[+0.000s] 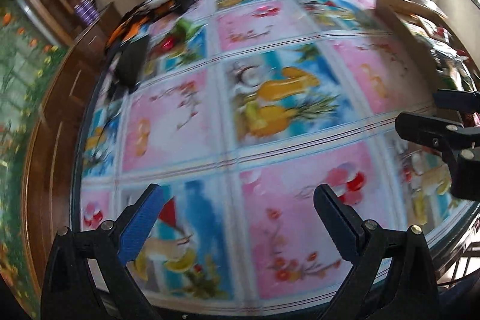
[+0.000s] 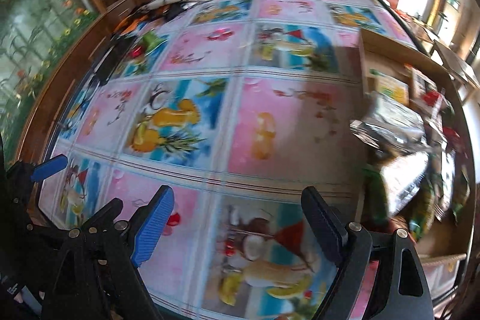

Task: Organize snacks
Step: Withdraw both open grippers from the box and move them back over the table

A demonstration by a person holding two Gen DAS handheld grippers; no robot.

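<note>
Over the round table's pink-and-blue fruit-print cloth [image 2: 210, 122], both the left gripper [image 1: 240, 218] and the right gripper [image 2: 237, 224] stand apart and empty; crinkly foil snack packets [image 2: 399, 140] are heaped in the open cardboard box [image 2: 369, 50] at right. Blurred frames suggest haste, and a swing might knock a packet out

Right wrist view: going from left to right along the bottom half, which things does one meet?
Left gripper → blue finger pad → dark finger → silver snack bags in the cardboard box.
</note>
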